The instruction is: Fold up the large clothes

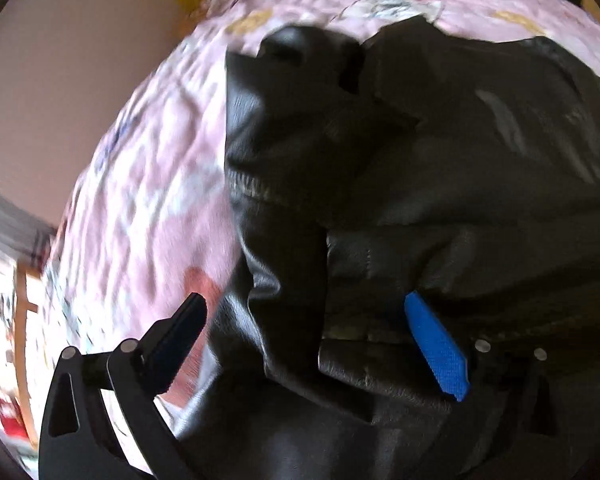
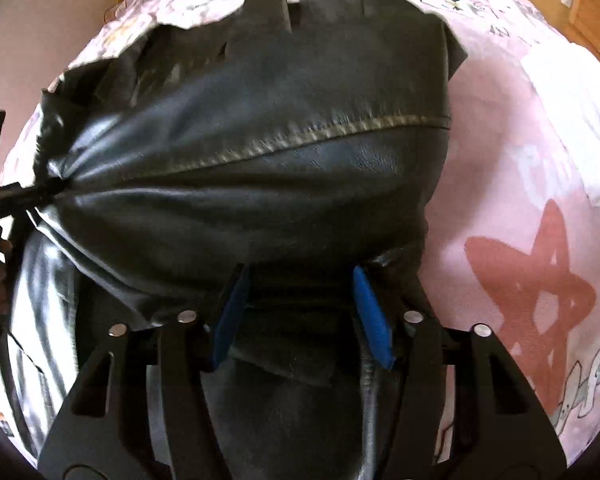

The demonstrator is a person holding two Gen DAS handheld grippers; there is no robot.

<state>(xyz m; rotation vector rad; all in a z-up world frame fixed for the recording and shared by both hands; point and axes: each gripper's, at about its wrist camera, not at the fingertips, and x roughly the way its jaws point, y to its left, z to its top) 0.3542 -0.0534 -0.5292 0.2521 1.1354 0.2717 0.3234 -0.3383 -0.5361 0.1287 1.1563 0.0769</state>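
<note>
— What sort of place is this?
— A home bedroom: beyond the fingers (image 2: 366, 312) spreads a bed with a pink patterned bedspread (image 2: 500, 184).
— Anything else?
— Plain wall (image 1: 80, 80) left of it, wooden cupboards (image 2: 588, 20) far right.

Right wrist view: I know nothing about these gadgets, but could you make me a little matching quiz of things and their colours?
Things:
1. jacket
2. bedspread
3. finger pads
4. star print

Colours:
A. blue
B. pink
C. dark red
D. black

Pairs: 1-D, 2-B, 3-A, 4-C
</note>
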